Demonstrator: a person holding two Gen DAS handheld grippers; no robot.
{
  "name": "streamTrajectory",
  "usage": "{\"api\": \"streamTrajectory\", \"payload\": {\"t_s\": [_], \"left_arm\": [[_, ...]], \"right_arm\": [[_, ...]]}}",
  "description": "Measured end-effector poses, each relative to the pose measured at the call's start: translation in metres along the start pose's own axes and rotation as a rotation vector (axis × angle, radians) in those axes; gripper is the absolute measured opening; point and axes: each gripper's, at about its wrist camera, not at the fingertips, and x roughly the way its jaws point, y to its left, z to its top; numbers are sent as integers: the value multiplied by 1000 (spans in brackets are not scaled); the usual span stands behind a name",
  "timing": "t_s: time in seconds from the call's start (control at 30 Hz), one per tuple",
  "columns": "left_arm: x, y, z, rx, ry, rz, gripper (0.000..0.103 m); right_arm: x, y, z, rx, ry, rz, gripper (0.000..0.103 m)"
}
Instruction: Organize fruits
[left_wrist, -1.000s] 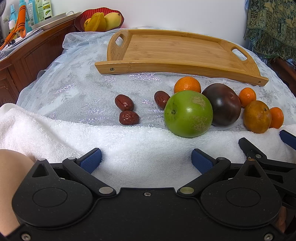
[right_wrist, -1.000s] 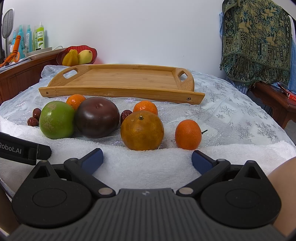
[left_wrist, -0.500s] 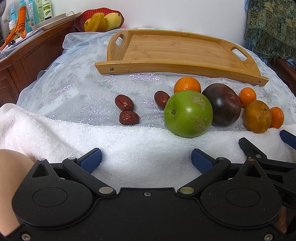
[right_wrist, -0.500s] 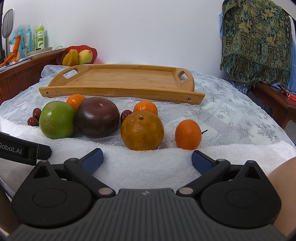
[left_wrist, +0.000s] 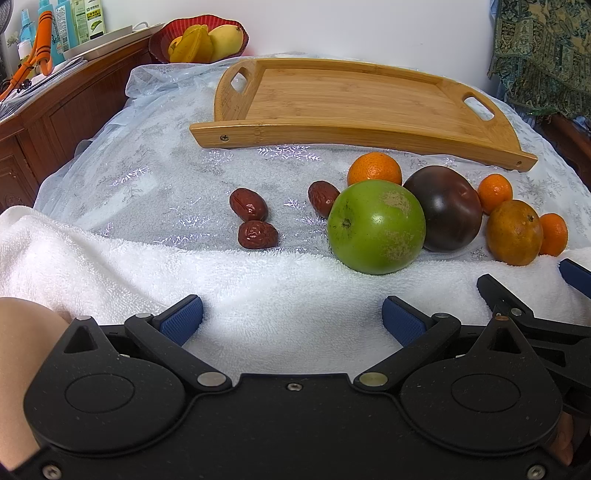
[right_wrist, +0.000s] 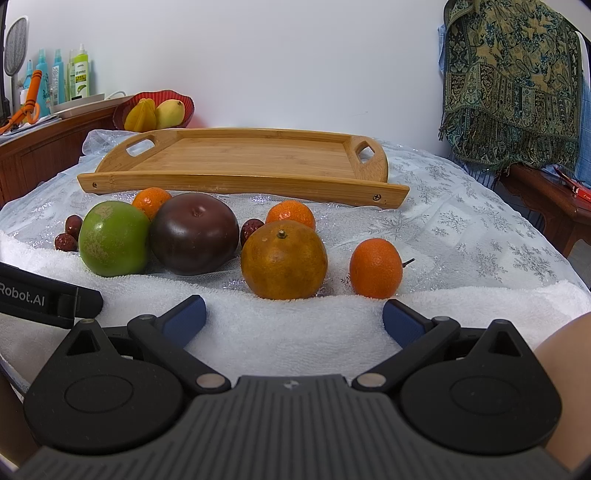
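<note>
My right gripper (right_wrist: 293, 319), spread and empty, faces the mottled orange-brown round citrus (right_wrist: 284, 259) straight ahead. My left gripper (left_wrist: 291, 319), also spread, has the round green apple-like fruit (left_wrist: 376, 226) ahead, slightly right.

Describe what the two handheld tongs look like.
Both tongs are black plastic with round pivot housings, silver rivets and blue textured pads. The left tongs have a smooth, speckled black body; the right tongs have a ribbed grey centre. A black strap reads "Robot.AI". No sleeves are visible.
</note>
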Motion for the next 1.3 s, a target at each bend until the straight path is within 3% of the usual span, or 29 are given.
{"api": "streamTrajectory", "payload": {"t_s": [0.77, 1.07, 1.3], "left_arm": [[0, 0, 0, 1, 0, 1, 103], [-5, 0, -7, 14, -41, 0, 103], [-9, -3, -22, 26, -133, -1, 103]], "right_arm": [[2, 2, -2, 0, -1, 1, 103], [-1, 1, -2, 5, -11, 0, 103], [0, 1, -3, 5, -17, -1, 103]]}}
